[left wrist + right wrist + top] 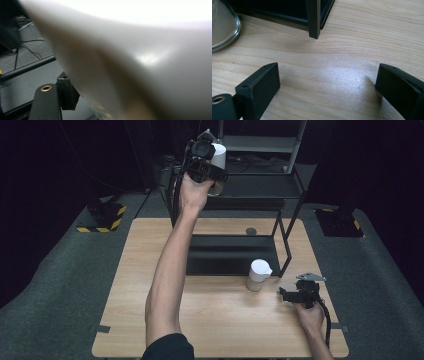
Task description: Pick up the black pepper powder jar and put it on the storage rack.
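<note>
A person stands at a light wooden counter [150, 270] with a pair of black tongs in each hand. A dark metal shelf rack [260, 185] sits at the back of the counter, with 1 shelf low on the wood and others higher up.

The left tongs [212, 167] are raised high and far forward, level with the rack's upper shelves. They are closed on a white cup [218, 155], held close to the rack, probably so it can go onto or come off a shelf there. In the left gripper view, the cup's pale wall [140, 57] is pressed right up to the camera, blurred, with 1 black jaw showing at the lower left. The left arm is stretched almost straight from the bottom of the high view, forearm bare, wrist bent slightly as the hand wraps the tongs' body.

A 2nd white cup [259, 274] stands upright on the counter, just in front of the rack's bottom shelf.

The right tongs [286, 295] rest low near the counter's right edge, near that 2nd cup but apart from it. Their jaws stand wide apart and hold nothing; the right gripper view shows bare wood between them, with a rack leg [313, 18] ahead and a glassy rim [224, 27] at the left. The right hand seems parked, waiting its turn.
</note>
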Tool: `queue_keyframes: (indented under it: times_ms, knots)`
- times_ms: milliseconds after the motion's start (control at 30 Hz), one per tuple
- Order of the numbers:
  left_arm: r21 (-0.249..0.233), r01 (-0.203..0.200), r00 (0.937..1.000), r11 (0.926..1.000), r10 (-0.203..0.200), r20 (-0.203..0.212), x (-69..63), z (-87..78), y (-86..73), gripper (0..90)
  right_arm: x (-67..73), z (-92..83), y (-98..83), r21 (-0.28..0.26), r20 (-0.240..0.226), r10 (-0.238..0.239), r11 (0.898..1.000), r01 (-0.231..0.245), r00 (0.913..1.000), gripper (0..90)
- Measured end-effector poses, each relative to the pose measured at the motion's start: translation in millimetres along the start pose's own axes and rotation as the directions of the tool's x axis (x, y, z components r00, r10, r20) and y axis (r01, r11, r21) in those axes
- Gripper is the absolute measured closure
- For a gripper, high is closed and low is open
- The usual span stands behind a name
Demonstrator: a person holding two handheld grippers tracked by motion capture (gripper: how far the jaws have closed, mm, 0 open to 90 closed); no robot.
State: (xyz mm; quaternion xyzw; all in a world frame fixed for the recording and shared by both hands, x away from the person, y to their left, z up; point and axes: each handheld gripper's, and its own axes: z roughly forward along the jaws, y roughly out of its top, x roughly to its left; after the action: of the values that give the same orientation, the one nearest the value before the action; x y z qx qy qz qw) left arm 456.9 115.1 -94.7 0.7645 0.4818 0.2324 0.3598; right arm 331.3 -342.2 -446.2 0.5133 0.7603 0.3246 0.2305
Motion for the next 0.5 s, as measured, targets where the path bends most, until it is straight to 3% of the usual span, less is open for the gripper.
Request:
queue_keyframes:
  times_ms: [500]
  knots:
    - [-0.006,-0.006,0.9998,1.0,0.006,-0.017,-2.9,9.3,-2.5,30.7,0.1,-0.1,0.1,0.001,0.0,0.001,1.0,-0.001,1.0,5.0]
